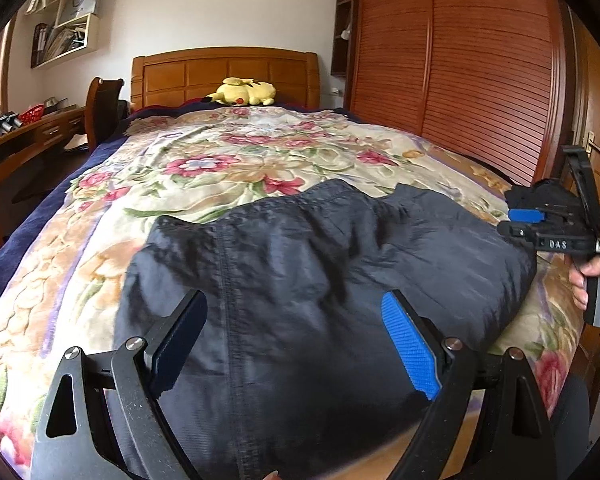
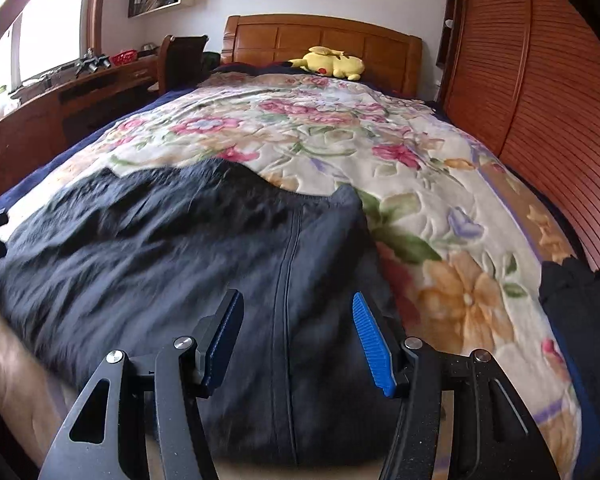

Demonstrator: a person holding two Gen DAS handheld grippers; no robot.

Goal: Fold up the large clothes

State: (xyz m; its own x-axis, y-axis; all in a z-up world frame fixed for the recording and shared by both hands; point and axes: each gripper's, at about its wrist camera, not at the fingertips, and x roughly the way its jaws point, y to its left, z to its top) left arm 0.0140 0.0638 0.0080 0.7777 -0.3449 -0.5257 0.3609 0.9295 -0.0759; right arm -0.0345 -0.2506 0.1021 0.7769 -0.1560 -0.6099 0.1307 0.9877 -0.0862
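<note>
While the dark navy, wrinkled nylon garment (image 1: 320,280) lies lengthwise across the floral quilted bedspread (image 1: 220,168), both the left gripper (image 1: 296,344) and right gripper (image 2: 296,340) hover spread and empty above its near edge.

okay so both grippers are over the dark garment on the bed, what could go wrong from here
1. The dark garment lies rumpled and bunched on the soft floral blanket; a low pinch might catch blanket along with cloth.
2. Neither the left gripper nor the right gripper holds anything, jaws apart; grabbing mid-panel by the seam rather than an edge would probably fold crookedly.
</note>
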